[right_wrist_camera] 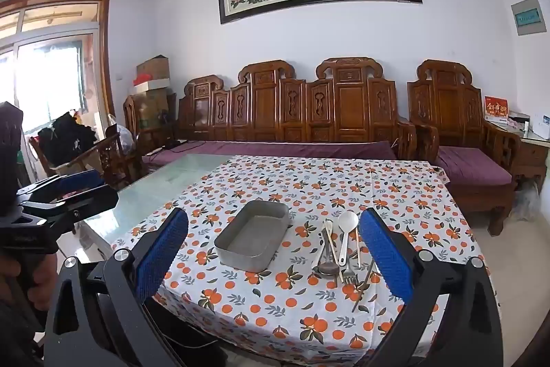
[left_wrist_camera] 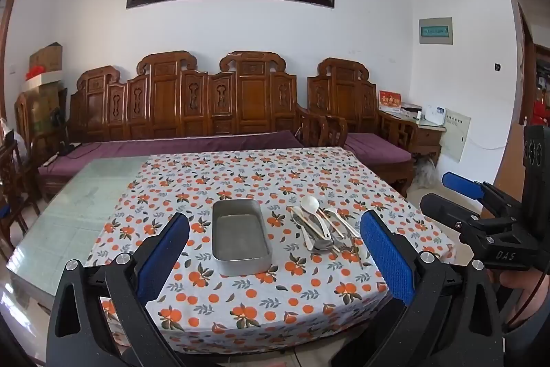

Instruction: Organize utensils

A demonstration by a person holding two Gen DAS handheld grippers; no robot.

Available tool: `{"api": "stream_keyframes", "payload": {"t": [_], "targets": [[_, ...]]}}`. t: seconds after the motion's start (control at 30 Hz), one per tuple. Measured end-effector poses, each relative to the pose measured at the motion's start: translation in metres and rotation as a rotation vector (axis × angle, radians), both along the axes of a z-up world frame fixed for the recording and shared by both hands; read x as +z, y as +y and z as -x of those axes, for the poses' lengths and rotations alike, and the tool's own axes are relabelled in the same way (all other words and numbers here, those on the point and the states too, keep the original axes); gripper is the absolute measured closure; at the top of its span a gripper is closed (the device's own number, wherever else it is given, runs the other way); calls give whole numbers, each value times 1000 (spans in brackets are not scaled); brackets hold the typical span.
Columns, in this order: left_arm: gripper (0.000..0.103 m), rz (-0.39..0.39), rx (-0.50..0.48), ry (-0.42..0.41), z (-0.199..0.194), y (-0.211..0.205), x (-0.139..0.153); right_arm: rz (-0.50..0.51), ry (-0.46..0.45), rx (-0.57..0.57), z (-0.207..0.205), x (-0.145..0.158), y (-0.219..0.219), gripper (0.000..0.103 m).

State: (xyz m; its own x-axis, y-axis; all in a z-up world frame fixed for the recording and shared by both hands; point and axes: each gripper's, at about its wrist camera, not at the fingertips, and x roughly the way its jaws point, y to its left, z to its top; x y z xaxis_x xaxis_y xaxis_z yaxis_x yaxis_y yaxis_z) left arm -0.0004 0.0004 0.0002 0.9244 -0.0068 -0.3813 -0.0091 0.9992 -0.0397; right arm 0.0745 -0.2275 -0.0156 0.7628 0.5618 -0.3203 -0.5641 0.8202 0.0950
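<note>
Nothing sorted yet: nearest, left gripper [left_wrist_camera: 275, 258] and right gripper [right_wrist_camera: 273, 258] both spread wide and grasping nothing, beyond them on the orange-print tablecloth [right_wrist_camera: 309, 308] the metal tray [left_wrist_camera: 240, 234] bare (pile untouched), utensils [right_wrist_camera: 338, 251] heaped just to its right.

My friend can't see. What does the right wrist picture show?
An empty metal tray sits on an orange-patterned tablecloth, with a pile of spoons and forks beside it. The open right claw frames them.
</note>
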Motion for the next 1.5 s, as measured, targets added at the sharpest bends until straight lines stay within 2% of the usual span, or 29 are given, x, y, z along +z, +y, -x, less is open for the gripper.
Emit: {"api": "stream_keyframes", "payload": {"t": [0.87, 1.5], "targets": [[7, 2, -9, -22, 5, -3, 15, -7, -3, -1, 1, 2, -1, 3], [7, 1, -7, -24, 5, -4, 12, -10, -1, -1, 0, 2, -2, 3]]}}
